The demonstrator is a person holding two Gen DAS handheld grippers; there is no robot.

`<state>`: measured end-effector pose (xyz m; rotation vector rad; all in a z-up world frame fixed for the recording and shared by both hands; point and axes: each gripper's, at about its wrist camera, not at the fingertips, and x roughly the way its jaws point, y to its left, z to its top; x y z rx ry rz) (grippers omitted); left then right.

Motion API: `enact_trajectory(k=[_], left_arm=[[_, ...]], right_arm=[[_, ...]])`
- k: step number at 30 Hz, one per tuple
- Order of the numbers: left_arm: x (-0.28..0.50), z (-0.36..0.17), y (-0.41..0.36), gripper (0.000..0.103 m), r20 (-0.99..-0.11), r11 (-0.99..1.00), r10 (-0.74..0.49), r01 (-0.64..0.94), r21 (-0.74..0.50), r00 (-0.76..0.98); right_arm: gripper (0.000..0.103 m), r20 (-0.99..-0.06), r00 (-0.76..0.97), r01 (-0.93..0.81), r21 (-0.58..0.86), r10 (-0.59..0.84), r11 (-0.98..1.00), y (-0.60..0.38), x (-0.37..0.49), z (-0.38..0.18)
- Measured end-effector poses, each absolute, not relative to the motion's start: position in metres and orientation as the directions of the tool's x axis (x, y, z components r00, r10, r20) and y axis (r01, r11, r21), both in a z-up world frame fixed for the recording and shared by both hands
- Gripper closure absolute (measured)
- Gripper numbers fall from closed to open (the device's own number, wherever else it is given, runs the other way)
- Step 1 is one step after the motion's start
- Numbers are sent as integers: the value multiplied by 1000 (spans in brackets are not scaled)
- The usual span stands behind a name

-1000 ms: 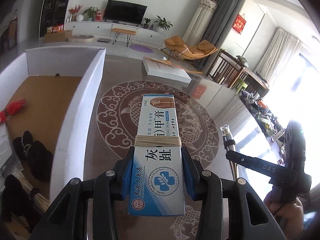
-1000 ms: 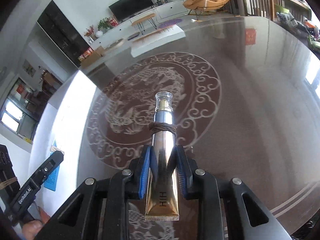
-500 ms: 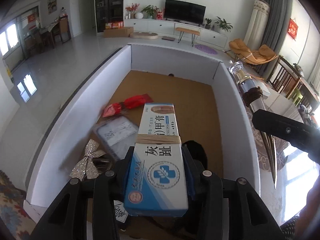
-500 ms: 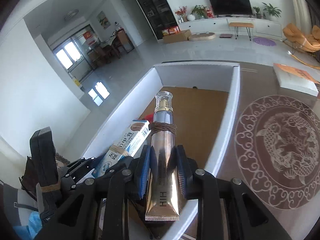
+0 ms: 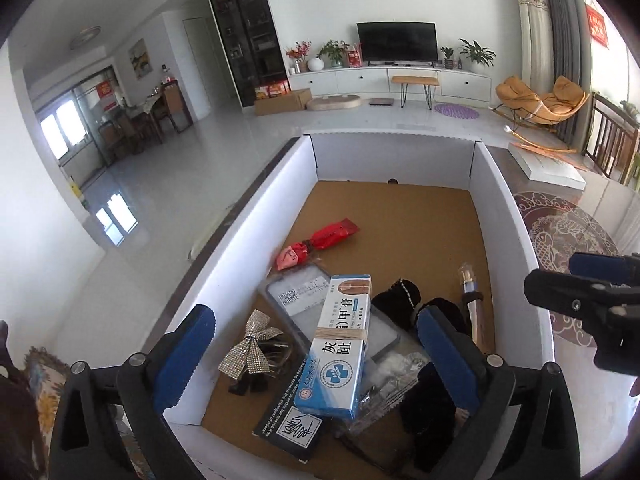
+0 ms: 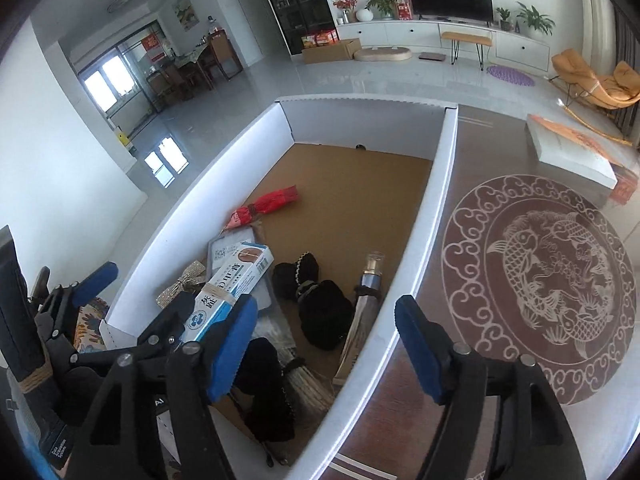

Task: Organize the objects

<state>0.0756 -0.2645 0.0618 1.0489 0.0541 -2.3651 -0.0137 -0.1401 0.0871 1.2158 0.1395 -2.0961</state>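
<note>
Ointment box (image 5: 340,354), blue-white with Chinese print and a twine band, lies free in the white cardboard box (image 5: 240,248), atop a black card and a grey pouch (image 5: 298,292). Left gripper (image 5: 316,356) jaws opening, nothing clamped. Right gripper (image 6: 324,344) jaws opening over the wall; gold tube (image 6: 362,316) lies below, against the wall. Beyond: red packet (image 5: 320,240). Rightward, the dark surface (image 6: 500,152).

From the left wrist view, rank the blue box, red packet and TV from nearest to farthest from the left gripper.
1. Blue box: between the left gripper's opening jaws, lying free in the white bin.
2. Red packet: farther in, left of the bin's middle.
3. TV: against the far wall.
</note>
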Motion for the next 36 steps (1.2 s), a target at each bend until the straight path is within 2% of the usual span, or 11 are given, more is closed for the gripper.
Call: enact_trajectory(k=[4,11,23,36], left_arm=[[83,71,-262,0,-721,-875,-385,477,87,-575],[88,82,-260,0,-744,-865,-399,490,112,-535],[94,77,-275,0,-767,-832,-422,543,116,-483],[95,78,-282,0,-780,-816,-425,567,112,-459]], right_arm=[[20,-818,-336,629,174,-467,-758,-141,-12,98],[10,-848,-359,626,89,-389,-774,-144,-11,106],[10,-874,-358,626,38,-330,-779,-155,-3,102],[10,-873,-360,638,26,-328,-769,-159,4,110]])
